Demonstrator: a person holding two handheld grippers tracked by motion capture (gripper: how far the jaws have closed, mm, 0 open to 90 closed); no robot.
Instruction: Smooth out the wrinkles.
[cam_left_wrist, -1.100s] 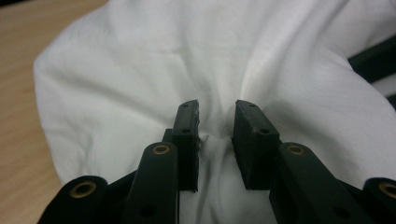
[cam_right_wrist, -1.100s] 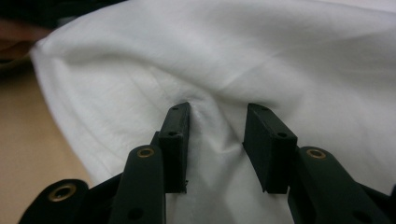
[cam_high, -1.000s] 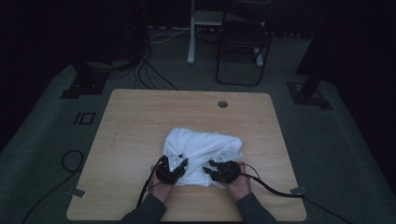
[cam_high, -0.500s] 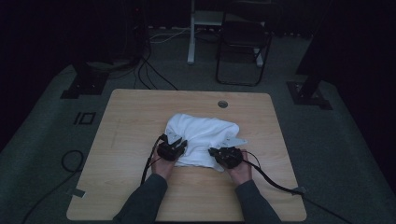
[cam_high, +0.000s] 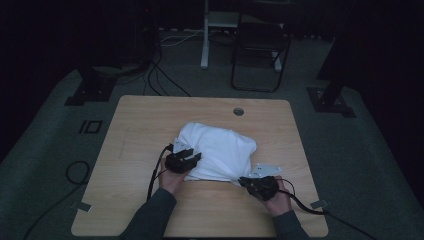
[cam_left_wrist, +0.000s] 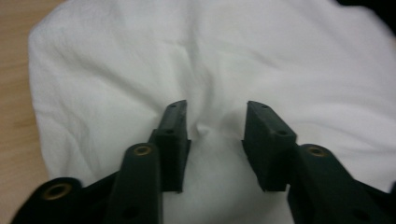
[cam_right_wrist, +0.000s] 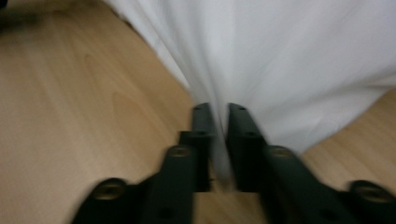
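Observation:
A white cloth (cam_high: 220, 150) lies rumpled on the middle of the wooden table (cam_high: 145, 125). My left gripper (cam_high: 196, 159) rests over the cloth's near left part. In the left gripper view the left gripper (cam_left_wrist: 215, 116) has just been opening, with the cloth (cam_left_wrist: 233, 56) lying under its parted jaws and a small pucker between them. My right gripper (cam_high: 245, 181) is at the cloth's near right corner. In the right gripper view the right gripper (cam_right_wrist: 218, 112) pinches a taut fold of cloth (cam_right_wrist: 289, 60), though its jaws have just been easing apart.
A round cable hole (cam_high: 238, 111) sits near the table's far edge. Behind the table stand a dark chair (cam_high: 260, 45) and a white post (cam_high: 205, 35). Cables (cam_high: 75, 172) lie on the floor at the left. Bare wood (cam_right_wrist: 84, 93) runs beside the cloth.
Both hands first moved away from the near edge over the cloth. The right hand then drew back toward the near right, pulling a corner out. The left jaws stand wider; the cloth lies flatter.

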